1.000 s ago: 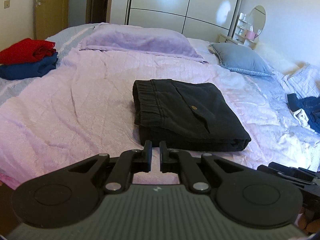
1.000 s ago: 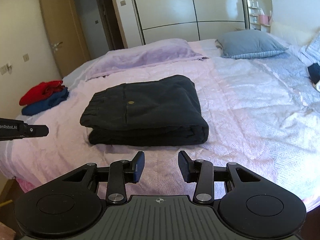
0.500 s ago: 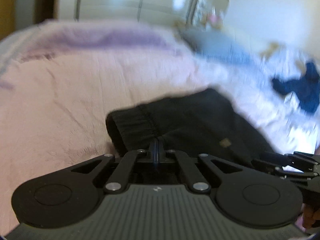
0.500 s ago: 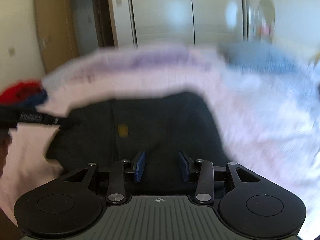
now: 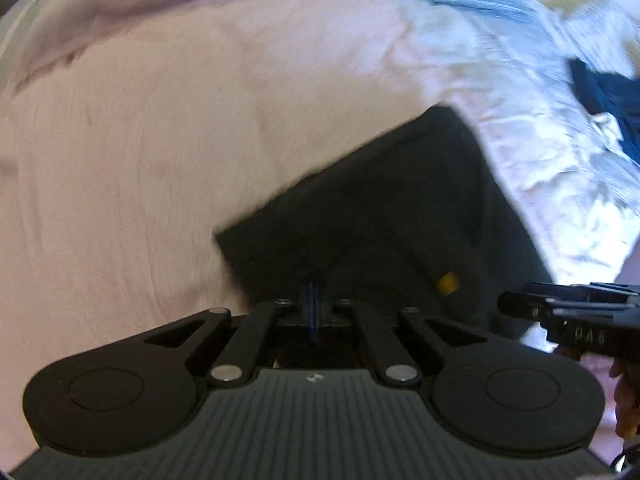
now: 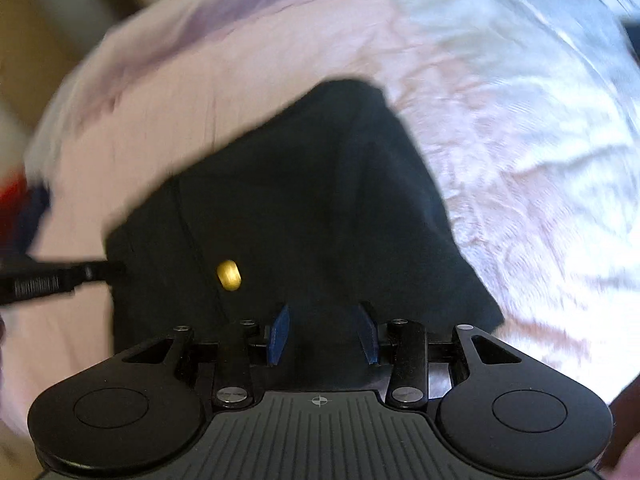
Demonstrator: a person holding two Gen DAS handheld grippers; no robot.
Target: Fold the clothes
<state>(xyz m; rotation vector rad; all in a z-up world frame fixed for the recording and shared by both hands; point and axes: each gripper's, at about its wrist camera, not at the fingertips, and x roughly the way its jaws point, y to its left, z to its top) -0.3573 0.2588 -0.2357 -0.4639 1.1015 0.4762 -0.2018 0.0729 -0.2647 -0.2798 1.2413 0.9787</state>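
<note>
Folded black trousers (image 6: pixel 304 208) lie on a pink bed (image 6: pixel 500 128), filling the frame centre, apparently ready to be picked up. The left hand-held gripper (image 5: pixel 314 312), pressed together and pinching nothing, points down at their near edge. The right hand-held gripper (image 6: pixel 322 334) hangs over them, spread, empty. Motion blur smears everything; the trousers' near edge is hidden behind both grippers.

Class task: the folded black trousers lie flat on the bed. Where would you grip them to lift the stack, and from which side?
Grip the folded black trousers at the thick near edge, coming in low from the bed's near side, so one finger can slide under the flat stack and clamp all layers together.
</note>
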